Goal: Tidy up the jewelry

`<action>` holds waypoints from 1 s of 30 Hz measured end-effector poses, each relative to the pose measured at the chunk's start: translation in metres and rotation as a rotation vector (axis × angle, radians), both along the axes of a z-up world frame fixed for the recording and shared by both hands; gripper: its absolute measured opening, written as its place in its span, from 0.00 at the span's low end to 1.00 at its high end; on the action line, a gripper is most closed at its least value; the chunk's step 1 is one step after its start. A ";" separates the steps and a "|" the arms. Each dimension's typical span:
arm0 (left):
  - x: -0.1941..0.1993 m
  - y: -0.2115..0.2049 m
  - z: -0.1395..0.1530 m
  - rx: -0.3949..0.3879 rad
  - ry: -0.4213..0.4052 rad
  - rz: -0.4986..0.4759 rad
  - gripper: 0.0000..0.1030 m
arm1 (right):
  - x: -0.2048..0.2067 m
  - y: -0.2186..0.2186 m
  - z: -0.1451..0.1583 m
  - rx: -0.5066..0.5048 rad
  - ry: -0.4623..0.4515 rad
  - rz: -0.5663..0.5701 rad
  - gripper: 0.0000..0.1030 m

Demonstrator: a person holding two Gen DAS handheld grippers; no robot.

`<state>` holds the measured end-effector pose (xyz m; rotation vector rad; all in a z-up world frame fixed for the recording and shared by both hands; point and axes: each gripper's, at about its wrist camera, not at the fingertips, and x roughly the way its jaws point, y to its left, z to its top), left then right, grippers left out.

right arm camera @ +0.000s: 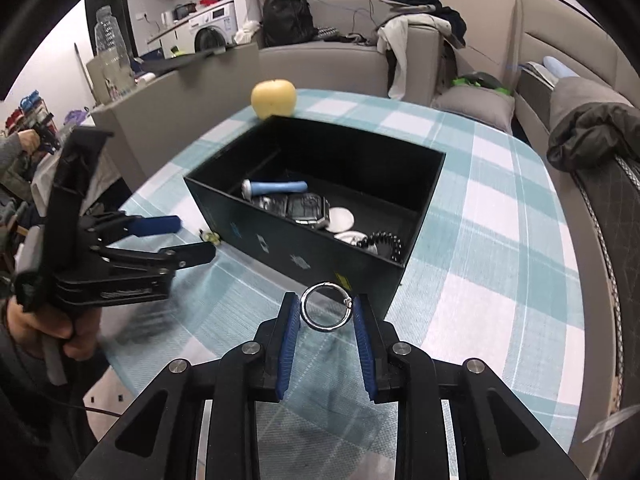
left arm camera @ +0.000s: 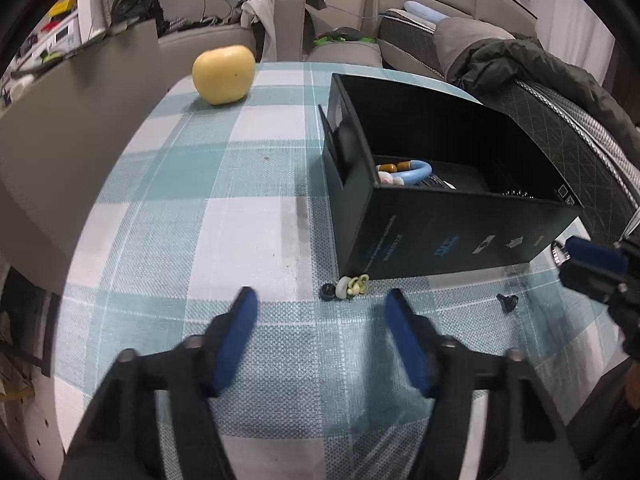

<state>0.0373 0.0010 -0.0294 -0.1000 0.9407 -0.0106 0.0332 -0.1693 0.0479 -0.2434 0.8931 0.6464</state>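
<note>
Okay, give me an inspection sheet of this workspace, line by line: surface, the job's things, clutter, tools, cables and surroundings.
Surface: checked tablecloth, teal and white, faint marks.
Job's things: open black box holding a watch, blue piece and black coil bracelet; silver ring; pale charm and small black piece on the cloth outside the box.
Clutter: yellow apple.
Tools: left tool open, empty; right tool closed on the ring.
Cables: wires on the sofa back.
Surroundings: grey sofa, piled clothes, washing machine.
</note>
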 end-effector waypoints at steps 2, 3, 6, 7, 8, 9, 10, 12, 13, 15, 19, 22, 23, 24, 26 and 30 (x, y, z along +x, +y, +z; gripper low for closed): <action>0.002 -0.002 0.000 0.010 -0.002 -0.005 0.48 | -0.001 -0.001 0.001 0.006 -0.002 0.001 0.25; 0.002 -0.003 0.000 0.015 -0.005 -0.005 0.45 | -0.002 -0.002 0.001 0.006 -0.002 0.002 0.25; 0.004 -0.004 -0.001 0.041 -0.014 -0.014 0.24 | -0.003 -0.002 0.000 0.008 0.000 0.001 0.25; 0.002 -0.005 0.000 0.036 -0.014 -0.026 0.14 | -0.003 -0.002 0.000 0.009 -0.001 0.000 0.25; 0.001 -0.005 0.000 0.036 -0.015 -0.027 0.12 | -0.002 -0.003 -0.001 0.008 -0.001 -0.001 0.25; -0.001 -0.005 0.002 0.036 -0.025 -0.031 0.11 | -0.002 -0.004 -0.001 0.007 0.001 -0.004 0.25; -0.004 -0.005 0.003 0.037 -0.030 -0.036 0.11 | -0.002 -0.005 -0.002 0.007 0.002 -0.008 0.25; -0.009 -0.006 0.006 0.034 -0.044 -0.047 0.11 | 0.000 -0.007 -0.001 0.010 0.002 -0.018 0.25; -0.011 -0.006 0.009 0.036 -0.055 -0.052 0.11 | 0.000 -0.008 0.001 0.016 -0.002 -0.023 0.25; -0.013 -0.008 0.014 0.040 -0.077 -0.061 0.11 | 0.000 -0.009 0.004 0.025 -0.011 -0.027 0.25; -0.021 -0.009 0.027 0.033 -0.130 -0.084 0.11 | -0.001 -0.009 0.009 0.049 -0.032 -0.031 0.25; -0.027 -0.009 0.039 0.020 -0.172 -0.099 0.11 | -0.002 -0.009 0.013 0.075 -0.049 -0.029 0.25; -0.030 -0.009 0.044 0.019 -0.192 -0.106 0.11 | -0.003 -0.010 0.015 0.085 -0.060 -0.026 0.25; -0.034 -0.009 0.051 0.020 -0.219 -0.114 0.11 | -0.004 -0.010 0.018 0.097 -0.072 -0.023 0.25; -0.039 -0.010 0.060 0.012 -0.259 -0.121 0.11 | -0.006 -0.011 0.024 0.129 -0.092 -0.021 0.25; -0.039 -0.007 0.071 -0.018 -0.315 -0.124 0.11 | -0.004 -0.014 0.031 0.174 -0.117 -0.036 0.25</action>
